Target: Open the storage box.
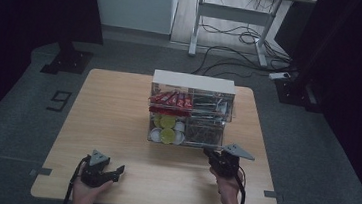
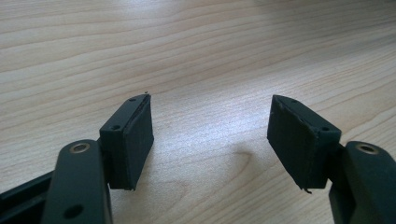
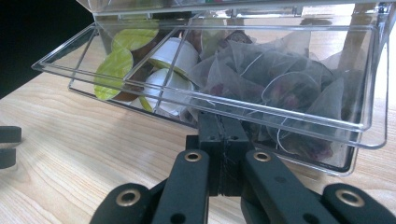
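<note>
Clear plastic forms the organiser box (image 1: 190, 114), which stands at the middle of the wooden table (image 1: 111, 125), its near drawer holding green-lidded capsules (image 3: 119, 63) on the left and mesh tea bags (image 3: 280, 79) on the right. The right gripper (image 3: 224, 135), jaws pressed together, pokes its tips against the drawer's lower front edge. The left gripper (image 2: 210, 140) rests near the table's near-left edge, jaws wide apart over bare wood.
</note>
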Available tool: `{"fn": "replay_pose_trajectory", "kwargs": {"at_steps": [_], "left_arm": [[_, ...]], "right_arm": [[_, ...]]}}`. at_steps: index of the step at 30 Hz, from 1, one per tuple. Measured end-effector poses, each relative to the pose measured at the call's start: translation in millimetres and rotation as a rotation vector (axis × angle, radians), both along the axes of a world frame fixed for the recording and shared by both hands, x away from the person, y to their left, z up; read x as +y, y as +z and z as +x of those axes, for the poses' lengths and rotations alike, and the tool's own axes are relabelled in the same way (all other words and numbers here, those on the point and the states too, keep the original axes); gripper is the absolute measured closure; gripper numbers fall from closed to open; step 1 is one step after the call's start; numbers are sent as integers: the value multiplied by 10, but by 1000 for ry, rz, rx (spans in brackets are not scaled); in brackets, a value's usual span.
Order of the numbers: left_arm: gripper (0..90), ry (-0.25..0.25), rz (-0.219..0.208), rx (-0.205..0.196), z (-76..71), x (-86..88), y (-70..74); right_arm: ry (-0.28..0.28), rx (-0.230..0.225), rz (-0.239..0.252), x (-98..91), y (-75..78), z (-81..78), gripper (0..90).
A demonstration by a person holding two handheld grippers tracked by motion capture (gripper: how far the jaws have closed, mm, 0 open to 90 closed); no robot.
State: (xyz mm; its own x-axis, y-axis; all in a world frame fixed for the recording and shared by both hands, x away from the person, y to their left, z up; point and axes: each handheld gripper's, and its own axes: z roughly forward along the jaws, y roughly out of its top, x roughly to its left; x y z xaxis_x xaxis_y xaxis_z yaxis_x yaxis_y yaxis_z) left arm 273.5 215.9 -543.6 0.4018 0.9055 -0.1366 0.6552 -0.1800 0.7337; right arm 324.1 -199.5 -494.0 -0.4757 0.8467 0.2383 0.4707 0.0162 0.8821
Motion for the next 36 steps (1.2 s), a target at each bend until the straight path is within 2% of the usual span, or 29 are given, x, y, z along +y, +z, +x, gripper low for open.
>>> {"fn": "replay_pose_trajectory", "kwargs": {"at_steps": [19, 36], "left_arm": [[317, 17, -13, -8, -7, 46, 27], [317, 19, -10, -3, -2, 52, 19]], "right_arm": [[-17, -35, 10, 6, 123, 74, 893], [-43, -75, 79, 1, 264, 218, 892]]}}
